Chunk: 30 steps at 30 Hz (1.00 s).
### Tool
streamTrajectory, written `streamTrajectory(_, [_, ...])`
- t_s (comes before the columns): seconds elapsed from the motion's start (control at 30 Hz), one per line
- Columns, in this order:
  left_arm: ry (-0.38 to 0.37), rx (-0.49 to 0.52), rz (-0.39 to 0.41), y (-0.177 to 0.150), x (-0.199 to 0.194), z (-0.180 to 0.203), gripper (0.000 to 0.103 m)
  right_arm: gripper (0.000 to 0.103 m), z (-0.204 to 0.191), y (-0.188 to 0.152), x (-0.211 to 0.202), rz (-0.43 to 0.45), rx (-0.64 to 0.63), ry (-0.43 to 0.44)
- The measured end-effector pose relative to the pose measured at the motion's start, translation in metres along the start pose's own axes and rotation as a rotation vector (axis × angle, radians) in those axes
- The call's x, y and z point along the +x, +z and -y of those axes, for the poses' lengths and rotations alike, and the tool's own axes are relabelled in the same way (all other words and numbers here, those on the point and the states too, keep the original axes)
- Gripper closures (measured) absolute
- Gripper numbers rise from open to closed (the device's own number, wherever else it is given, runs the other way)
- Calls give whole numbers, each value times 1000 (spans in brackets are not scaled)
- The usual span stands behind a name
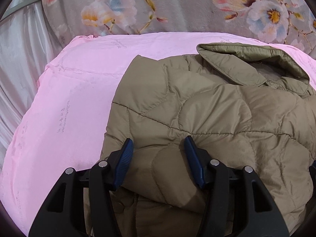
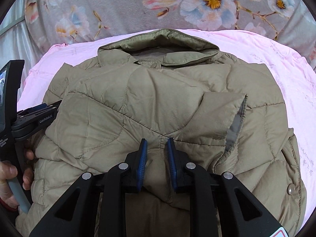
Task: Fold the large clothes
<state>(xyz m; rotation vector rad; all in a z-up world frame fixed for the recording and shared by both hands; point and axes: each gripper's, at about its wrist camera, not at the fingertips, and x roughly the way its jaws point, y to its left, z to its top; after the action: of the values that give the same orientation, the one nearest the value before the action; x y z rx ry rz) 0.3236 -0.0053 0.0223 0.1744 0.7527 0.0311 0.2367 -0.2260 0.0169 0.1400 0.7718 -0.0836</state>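
An olive quilted jacket [image 1: 207, 114] lies on a pink sheet [image 1: 65, 102], collar at the far end, with a sleeve cuff [image 2: 227, 114] folded across its front. My left gripper [image 1: 158, 144] is open, its blue pads either side of a fold at the jacket's near left part. My right gripper [image 2: 157, 144] is narrowly closed, pinching a ridge of the jacket [image 2: 158, 98] fabric near the middle. The left gripper also shows in the right wrist view [image 2: 39, 116] at the jacket's left edge, held by a hand.
A grey floral blanket [image 1: 177, 6] lies beyond the pink sheet [image 2: 296, 90]. A white satin curtain [image 1: 17, 63] hangs at the left. A metal snap [image 2: 290, 189] shows on the jacket's right hem.
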Motion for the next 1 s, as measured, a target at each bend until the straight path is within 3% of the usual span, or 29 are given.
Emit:
streamTrajectory(0.2, [8, 9, -4, 1, 0, 2, 50, 83, 1, 0, 0, -2, 10, 14])
streamTrajectory(0.3, [-29, -11, -14, 5, -3, -3, 50, 82, 7, 4, -3, -18, 44, 52])
streamTrajectory(0.37, [-95, -33, -49, 12, -9, -11, 47, 78, 17, 10, -11, -30, 100, 102])
streamTrajectory(0.47, [-258, -116, -90, 39, -23, -24, 41, 76, 40, 28, -24, -10, 207, 205])
streamTrajectory(0.57, [-341, -162, -93, 70, -27, -22, 28, 73, 63, 57, -21, 3, 319, 280])
streamTrajectory(0.6, [-375, -179, -105, 84, -22, -17, 28, 73, 69, 66, -16, 6, 353, 296])
streamTrajectory(0.8, [-448, -264, -220, 124, 31, 19, 29, 70, 94, 103, 40, -44, 510, 346])
streamTrajectory(0.87, [-432, -247, -242, 127, 45, 34, 31, 70, 98, 107, 61, -68, 550, 352])
streamTrajectory(0.9, [-402, -224, -238, 128, 51, 42, 41, 70, 99, 109, 69, -68, 555, 349])
streamTrajectory(1.0, [-307, -142, -219, 124, 59, 58, 47, 86, 92, 116, 77, -56, 491, 315])
